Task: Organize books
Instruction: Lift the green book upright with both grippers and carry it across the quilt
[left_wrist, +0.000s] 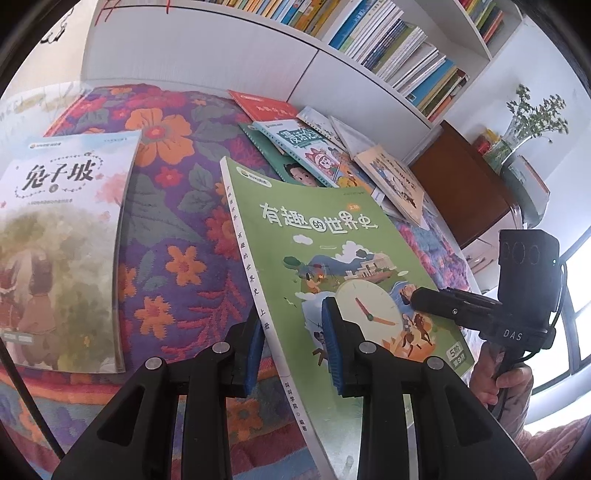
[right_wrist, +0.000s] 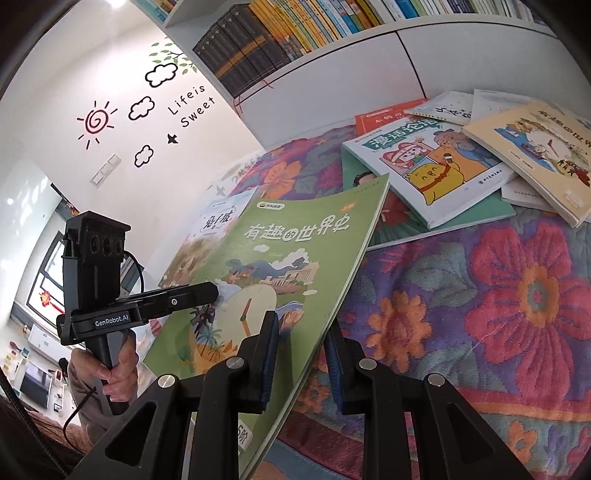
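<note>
Grippers both clamp my green book (left_wrist: 332, 258): left gripper (left_wrist: 295, 343) on its spine edge, right gripper (right_wrist: 303, 362) on the opposite edge. I see it tilted above the floral blanket (right_wrist: 480, 295), between the pale book (left_wrist: 62, 240) and the book pile (right_wrist: 461, 158).

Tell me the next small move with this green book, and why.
Probably carry the green book toward the pale book lying alone on the floral cover and lay it there. Both the left gripper and right gripper clamp its edges, and it hangs tilted above the cover.
</note>
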